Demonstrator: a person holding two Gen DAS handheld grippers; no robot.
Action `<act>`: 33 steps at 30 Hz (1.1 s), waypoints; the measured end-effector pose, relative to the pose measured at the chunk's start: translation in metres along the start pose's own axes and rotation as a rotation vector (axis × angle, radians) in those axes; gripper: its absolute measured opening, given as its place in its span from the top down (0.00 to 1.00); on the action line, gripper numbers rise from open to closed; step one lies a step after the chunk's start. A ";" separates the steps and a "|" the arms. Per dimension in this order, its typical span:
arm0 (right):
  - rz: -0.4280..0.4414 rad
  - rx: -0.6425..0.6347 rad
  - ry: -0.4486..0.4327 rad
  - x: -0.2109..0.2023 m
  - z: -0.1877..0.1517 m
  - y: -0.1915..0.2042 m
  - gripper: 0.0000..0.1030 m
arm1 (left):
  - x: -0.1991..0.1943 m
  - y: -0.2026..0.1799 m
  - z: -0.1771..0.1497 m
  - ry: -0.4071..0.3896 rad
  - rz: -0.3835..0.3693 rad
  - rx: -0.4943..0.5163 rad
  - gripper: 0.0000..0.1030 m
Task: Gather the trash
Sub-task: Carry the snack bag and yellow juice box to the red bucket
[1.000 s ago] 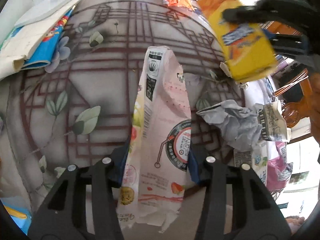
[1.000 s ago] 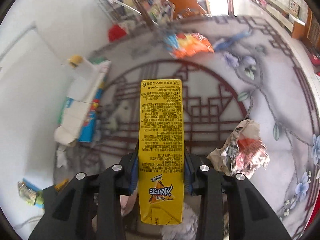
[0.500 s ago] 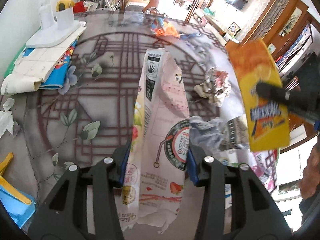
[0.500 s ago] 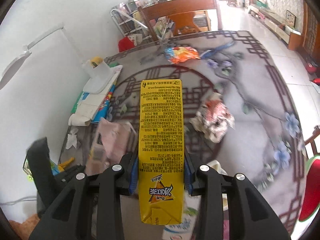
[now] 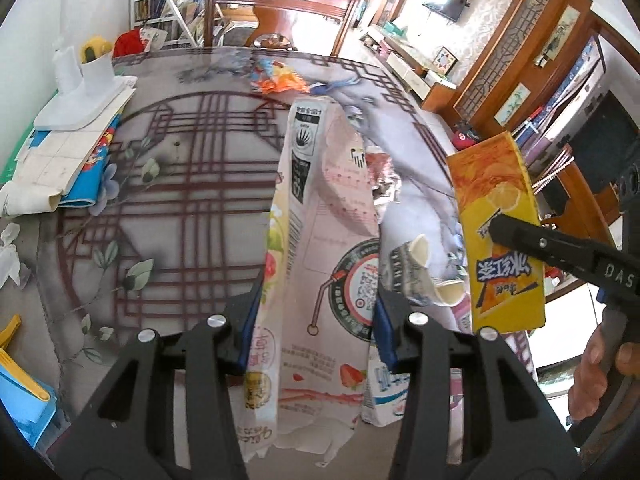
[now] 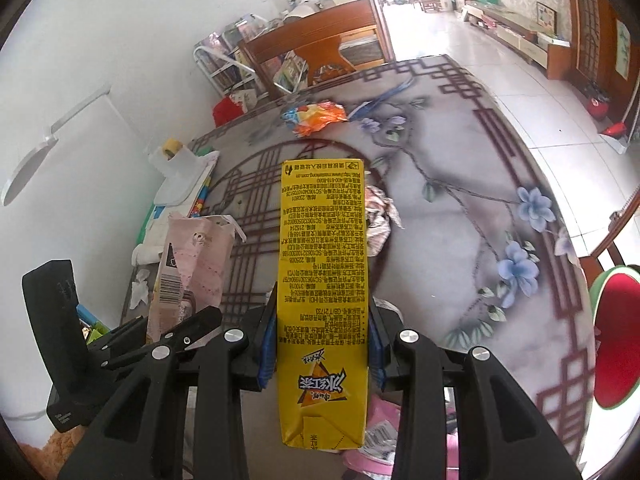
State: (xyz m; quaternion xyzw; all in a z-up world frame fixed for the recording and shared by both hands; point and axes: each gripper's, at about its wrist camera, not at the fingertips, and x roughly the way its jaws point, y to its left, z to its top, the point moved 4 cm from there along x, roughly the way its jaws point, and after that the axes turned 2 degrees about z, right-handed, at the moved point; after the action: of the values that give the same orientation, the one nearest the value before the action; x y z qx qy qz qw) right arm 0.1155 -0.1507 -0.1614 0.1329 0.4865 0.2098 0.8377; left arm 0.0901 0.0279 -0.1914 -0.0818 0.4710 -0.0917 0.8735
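My left gripper is shut on a flattened pink carton and holds it well above the patterned table; the carton also shows in the right wrist view. My right gripper is shut on a flattened yellow carton, also held up; it shows at the right of the left wrist view. A crumpled foil wrapper and an orange snack bag lie on the table. More cartons and pink wrappers lie under the grippers.
Books and a white lamp base sit at the table's left edge. A wooden chair stands at the far side. A blue and yellow item lies at the lower left. A red-seated chair stands on the right.
Both grippers have risen and pulled back from the table with their cartons; the table looks farther away and more of the room shows. The yellow carton has moved down and right in the left view.
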 end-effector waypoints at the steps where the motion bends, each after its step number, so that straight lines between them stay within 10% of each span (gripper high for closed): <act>1: -0.001 0.004 -0.004 -0.003 -0.001 -0.003 0.67 | 0.000 -0.005 0.000 0.000 -0.003 0.004 0.57; 33: -0.129 0.203 -0.137 -0.127 -0.020 -0.187 0.67 | 0.032 -0.209 0.008 -0.004 -0.119 0.184 0.57</act>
State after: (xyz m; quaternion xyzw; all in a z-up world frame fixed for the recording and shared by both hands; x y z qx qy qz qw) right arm 0.0842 -0.3759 -0.1544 0.1991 0.4546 0.0956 0.8629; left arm 0.0964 -0.1817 -0.1650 -0.0291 0.4533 -0.1861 0.8712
